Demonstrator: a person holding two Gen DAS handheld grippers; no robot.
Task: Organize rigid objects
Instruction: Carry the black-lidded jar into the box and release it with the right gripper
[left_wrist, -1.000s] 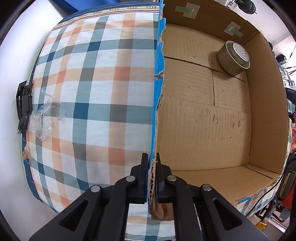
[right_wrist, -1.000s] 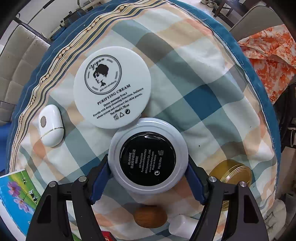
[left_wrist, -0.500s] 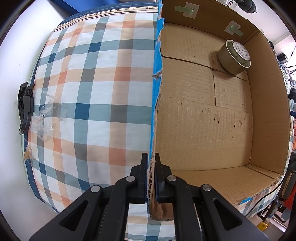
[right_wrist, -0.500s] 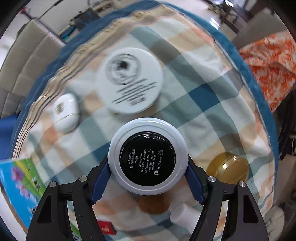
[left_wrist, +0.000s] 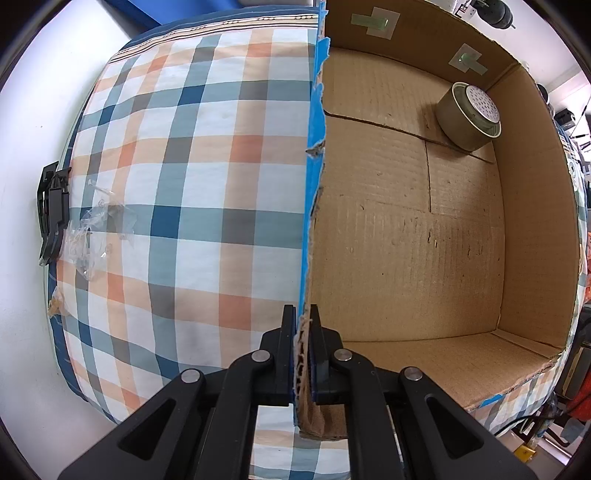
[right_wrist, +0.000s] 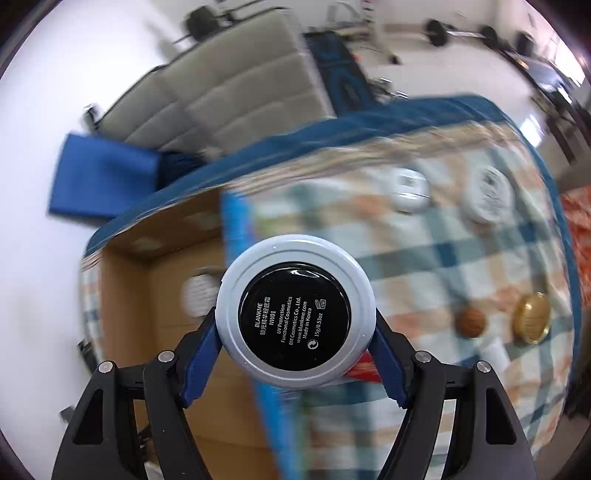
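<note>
My right gripper (right_wrist: 295, 317) is shut on a round grey-blue cosmetic compact (right_wrist: 295, 317) with a black label, held in the air above the right wall of a cardboard box (right_wrist: 166, 332). My left gripper (left_wrist: 303, 354) is shut on the box's left wall (left_wrist: 308, 221), which has blue tape on its edge. Inside the box (left_wrist: 406, 240) a round olive tin with a white dotted lid (left_wrist: 468, 116) sits in the far right corner; it shows blurred in the right wrist view (right_wrist: 199, 295).
On the checked cloth (right_wrist: 443, 258) lie a white cream jar (right_wrist: 489, 199), a small white case (right_wrist: 408, 190), a brown ball (right_wrist: 471, 321), a gold tin (right_wrist: 532, 317) and a white tube (right_wrist: 493, 354). A black clip (left_wrist: 51, 214) and clear plastic wrap (left_wrist: 92, 236) lie left of the box.
My right gripper has lifted the compact off the cloth and swung left toward the box; the view is blurred by motion. My left gripper has stayed clamped on the box wall.
</note>
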